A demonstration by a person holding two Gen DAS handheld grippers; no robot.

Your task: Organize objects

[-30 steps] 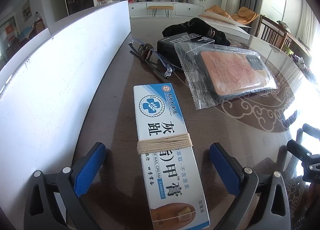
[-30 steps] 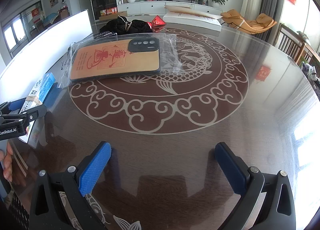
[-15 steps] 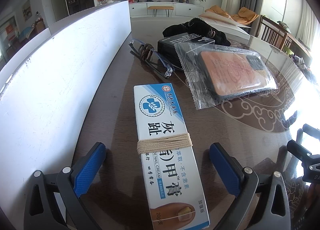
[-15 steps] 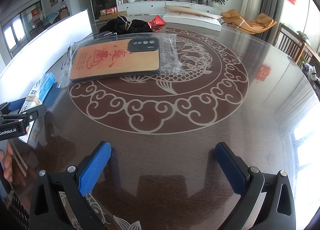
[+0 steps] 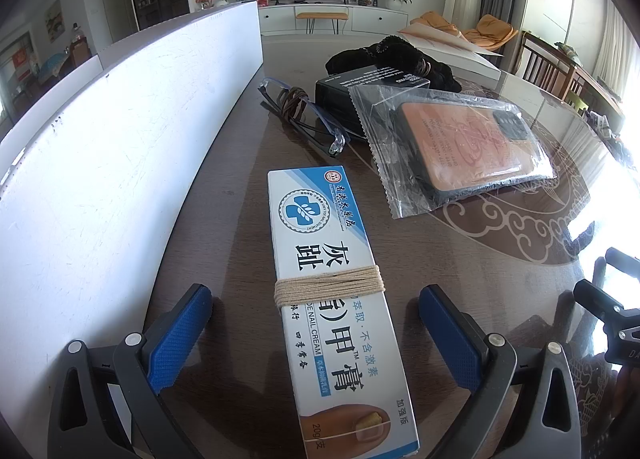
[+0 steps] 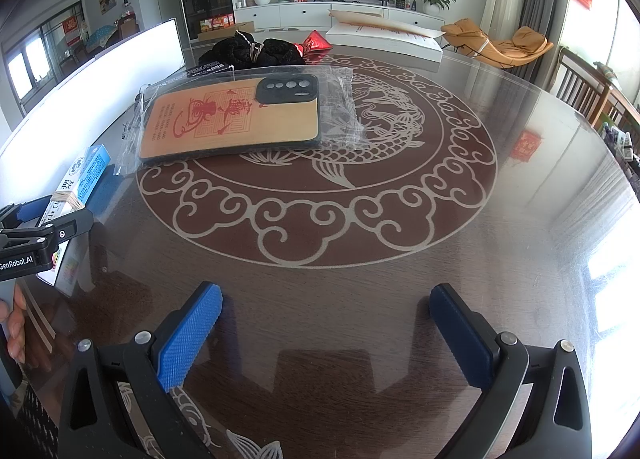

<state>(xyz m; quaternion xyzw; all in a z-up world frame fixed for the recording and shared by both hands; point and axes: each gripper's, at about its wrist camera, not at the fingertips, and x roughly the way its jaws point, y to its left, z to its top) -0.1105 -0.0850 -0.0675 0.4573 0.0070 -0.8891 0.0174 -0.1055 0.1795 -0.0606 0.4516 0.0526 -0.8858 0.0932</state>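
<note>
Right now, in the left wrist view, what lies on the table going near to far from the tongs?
Nail cream box → folded glasses → black box → black fabric bundle → flat white box at the far edge.

A blue-and-white cream box (image 5: 336,299), bound with tan string, lies on the worktop and carries large Chinese characters "灰趾" and "甲膏", the English words "NAIL CREAM", smaller print "不含激素" and, at its near end, "20g". A round blue cross emblem sits near its far end. In the right wrist view, the left hand-held gripper (image 6: 28,247) bears the white lettering "GenRobot.AI". The bagged phone case (image 6: 232,123) shows red seal-style characters, too stylised to read. White print on the black box (image 5: 372,79) behind it appears illegible.
</note>
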